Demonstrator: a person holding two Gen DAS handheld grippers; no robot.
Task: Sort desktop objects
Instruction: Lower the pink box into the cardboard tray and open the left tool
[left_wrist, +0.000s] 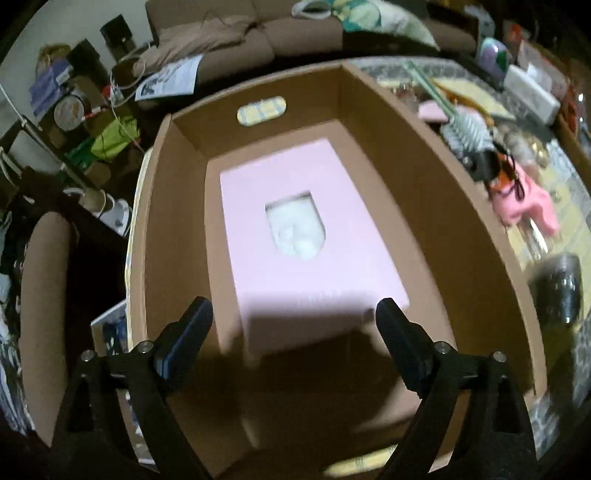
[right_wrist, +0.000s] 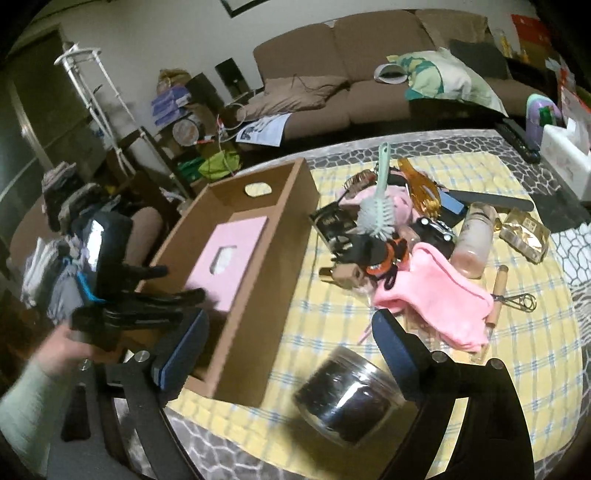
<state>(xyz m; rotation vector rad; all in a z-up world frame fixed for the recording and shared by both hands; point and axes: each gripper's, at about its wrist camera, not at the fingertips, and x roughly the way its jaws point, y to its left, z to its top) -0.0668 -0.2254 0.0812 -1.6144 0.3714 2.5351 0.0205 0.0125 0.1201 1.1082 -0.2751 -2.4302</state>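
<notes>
My left gripper (left_wrist: 293, 310) is open and points down into a brown cardboard box (left_wrist: 417, 192). A pink tissue box (left_wrist: 258, 192) lies flat on the box floor, its near end below the gap between my fingers, and nothing is gripped. In the right wrist view the same cardboard box (right_wrist: 258, 314) and pink tissue box (right_wrist: 240, 236) sit at the left of the table. The left gripper (right_wrist: 184, 282) hovers over the carton, held by a hand. My right gripper (right_wrist: 290, 321) is open above a dark, shiny jar (right_wrist: 347, 398) lying on the checked cloth, apart from it.
A heap of loose items lies right of the box: a pale green brush (right_wrist: 376, 214), a pink cloth (right_wrist: 436, 295), a beige bottle (right_wrist: 472, 243), an eyelash curler (right_wrist: 517, 299) and a gold packet (right_wrist: 524, 236). A white tissue holder (right_wrist: 565, 162) stands far right. A brown sofa is behind.
</notes>
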